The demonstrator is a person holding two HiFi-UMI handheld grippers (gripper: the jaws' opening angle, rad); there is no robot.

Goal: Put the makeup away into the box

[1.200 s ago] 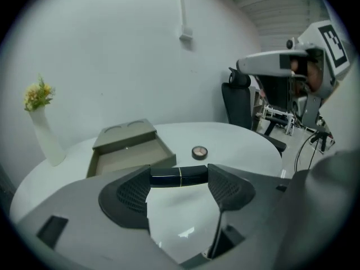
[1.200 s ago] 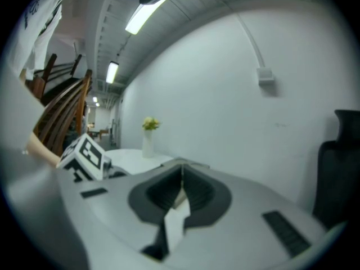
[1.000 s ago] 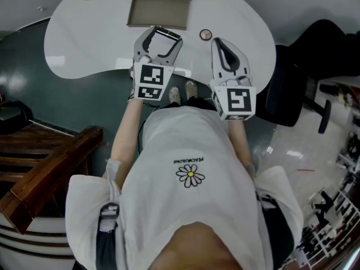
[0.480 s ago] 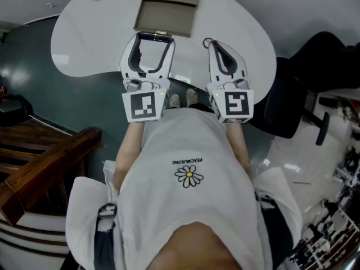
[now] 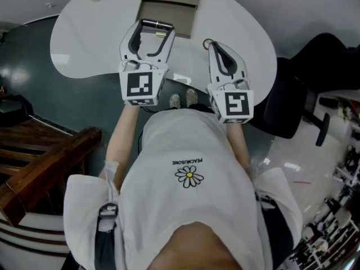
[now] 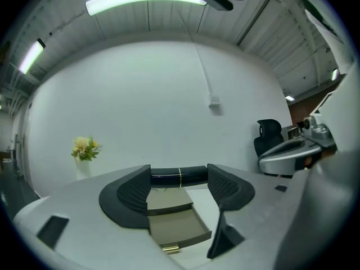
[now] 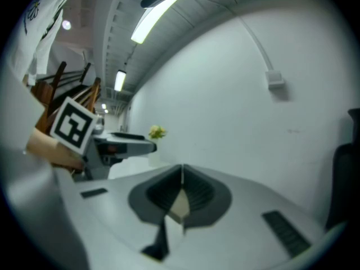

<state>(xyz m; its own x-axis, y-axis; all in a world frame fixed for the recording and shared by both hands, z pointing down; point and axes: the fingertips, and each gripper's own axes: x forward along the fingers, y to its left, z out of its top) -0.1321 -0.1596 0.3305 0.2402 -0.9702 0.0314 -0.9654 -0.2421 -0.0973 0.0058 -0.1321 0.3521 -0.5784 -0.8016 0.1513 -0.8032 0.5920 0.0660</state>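
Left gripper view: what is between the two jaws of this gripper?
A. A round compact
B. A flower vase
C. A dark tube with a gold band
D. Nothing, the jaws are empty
C: the dark tube with a gold band lies crosswise, clamped end to end between the pads of the left gripper, with the open tan box beyond it.

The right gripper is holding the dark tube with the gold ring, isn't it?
No, the left gripper holds the dark tube with the gold ring, end to end between its fingers, as the left gripper view shows. The right gripper is shut and empty.
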